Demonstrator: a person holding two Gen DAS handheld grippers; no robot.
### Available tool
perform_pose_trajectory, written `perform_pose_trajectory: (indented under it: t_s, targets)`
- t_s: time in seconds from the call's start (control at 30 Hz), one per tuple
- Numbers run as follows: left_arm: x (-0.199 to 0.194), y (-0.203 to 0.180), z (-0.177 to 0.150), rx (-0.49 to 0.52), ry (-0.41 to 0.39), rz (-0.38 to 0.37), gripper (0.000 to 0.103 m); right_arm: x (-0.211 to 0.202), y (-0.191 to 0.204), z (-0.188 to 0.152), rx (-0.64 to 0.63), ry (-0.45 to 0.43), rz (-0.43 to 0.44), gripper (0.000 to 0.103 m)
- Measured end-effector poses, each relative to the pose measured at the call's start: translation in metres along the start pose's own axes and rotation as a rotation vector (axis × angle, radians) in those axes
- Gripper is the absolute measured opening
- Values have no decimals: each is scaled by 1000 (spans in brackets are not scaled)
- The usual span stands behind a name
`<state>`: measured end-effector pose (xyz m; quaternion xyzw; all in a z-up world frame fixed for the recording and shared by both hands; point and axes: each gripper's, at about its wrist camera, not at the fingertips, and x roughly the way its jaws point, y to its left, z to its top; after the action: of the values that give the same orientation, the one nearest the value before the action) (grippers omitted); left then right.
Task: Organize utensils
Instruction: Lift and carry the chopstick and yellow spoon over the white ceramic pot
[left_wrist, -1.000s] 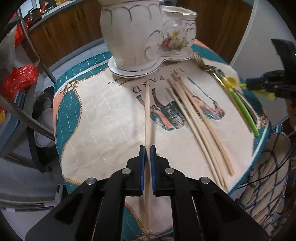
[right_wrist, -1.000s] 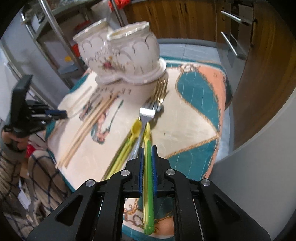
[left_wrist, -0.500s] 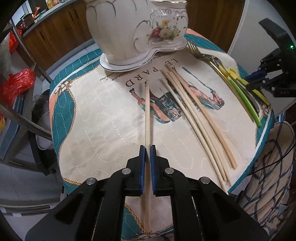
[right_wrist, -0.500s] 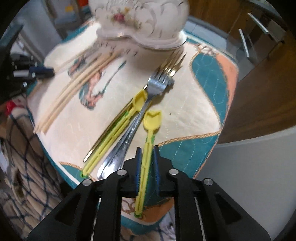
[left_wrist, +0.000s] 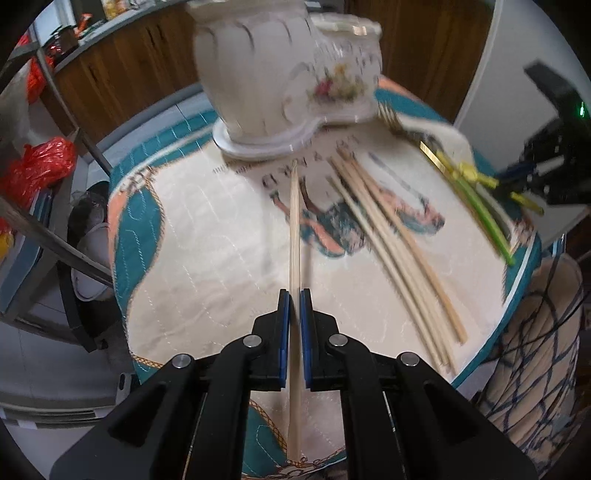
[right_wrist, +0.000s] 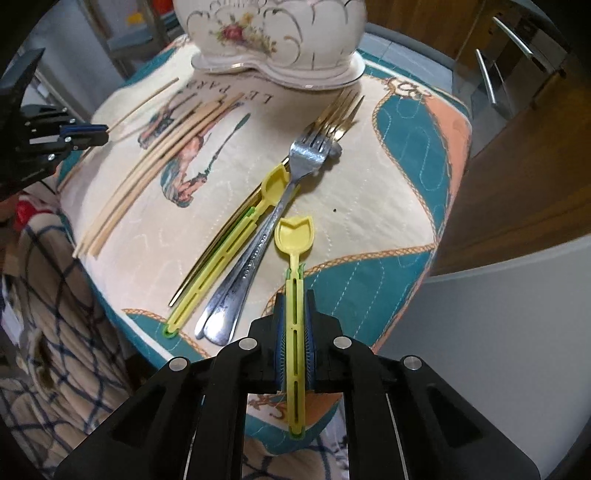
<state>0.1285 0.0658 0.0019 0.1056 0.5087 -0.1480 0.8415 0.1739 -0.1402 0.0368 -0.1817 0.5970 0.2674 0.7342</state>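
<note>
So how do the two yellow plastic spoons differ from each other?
One yellow spoon sits between the right gripper pads, whose jaws are closing; the other yellow spoon lies loose on the tablecloth against the forks. The held one points straight ahead, the other slants. Both share yellow slotted handles.

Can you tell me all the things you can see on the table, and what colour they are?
holder: one, white with flowers, far end of the cloth
cloth: one, cream, teal and orange, over the table
chopsticks: about six, pale wood; a loose bunch on the cloth, one held
forks: one gold, and silver, seemingly two stacked, near the holder
spoons: two, yellow; one beside the forks, one held
bag: red, off the table
left tool: black, shut on a chopstick
right tool: black, closing on a spoon handle
</note>
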Motion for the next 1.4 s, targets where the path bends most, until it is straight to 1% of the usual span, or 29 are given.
perform_pose_trajectory:
  t_s: [0.13, 0.23, 0.27, 0.3, 0.4, 0.47, 0.5, 0.57, 0.6, 0.63, 0.7, 0.77, 0.8, 0.87, 0.93, 0.97, 1.1, 1.17, 1.27, 1.33, 1.4]
  targets:
    - [-20, 4, 2, -49, -85, -22, 6, -8, -10, -6, 32, -45, 46, 10]
    - [-31, 2, 7, -71, -132, -42, 6, -11, -12, -9, 50, -65, 53, 11]
    - [-35, 2, 8, -78, -151, -50, 6, -13, -13, -11, 58, -83, 57, 11]
    - [-40, 0, 9, -83, -170, -58, 6, -18, -15, -12, 69, -119, 64, 11]
    - [-56, -2, 15, -105, -252, -85, 6, -42, -15, -9, 90, -254, 82, 11]
    - [-64, -1, 20, -122, -299, -94, 6, -60, -15, -4, 103, -372, 117, 11]
    - [-68, -1, 22, -130, -329, -103, 6, -70, -14, -2, 109, -452, 134, 11]
    - [-78, 1, 28, -159, -399, -110, 6, -83, -12, 2, 122, -573, 166, 11]
    - [-80, 1, 31, -171, -423, -108, 6, -89, -13, 6, 130, -644, 196, 11]
    - [-83, 3, 34, -188, -462, -113, 6, -93, -13, 9, 140, -697, 219, 11]
    - [-88, 6, 40, -222, -518, -122, 6, -96, -15, 16, 162, -785, 264, 11]
    - [-92, 8, 46, -249, -581, -130, 6, -96, -19, 26, 190, -852, 304, 11]
    - [-95, 10, 48, -255, -603, -132, 6, -95, -22, 30, 200, -876, 313, 11]
    - [-99, 11, 58, -264, -671, -123, 6, -92, -25, 41, 219, -918, 334, 11]
    - [-100, 14, 69, -273, -717, -115, 6, -88, -32, 56, 249, -965, 352, 11]
    - [-100, 16, 74, -279, -731, -107, 6, -86, -30, 56, 253, -976, 350, 11]
    - [-97, 26, 99, -314, -791, -66, 6, -86, -36, 76, 268, -1047, 318, 11]
    - [-95, 33, 110, -340, -831, -56, 6, -85, -38, 83, 263, -1065, 311, 11]
    - [-92, 44, 127, -363, -888, -39, 6, -83, -37, 93, 252, -1073, 277, 11]
    - [-88, 49, 136, -367, -916, -43, 6, -82, -36, 101, 242, -1077, 250, 11]
    - [-84, 49, 139, -371, -936, -35, 6, -78, -35, 110, 240, -1075, 241, 11]
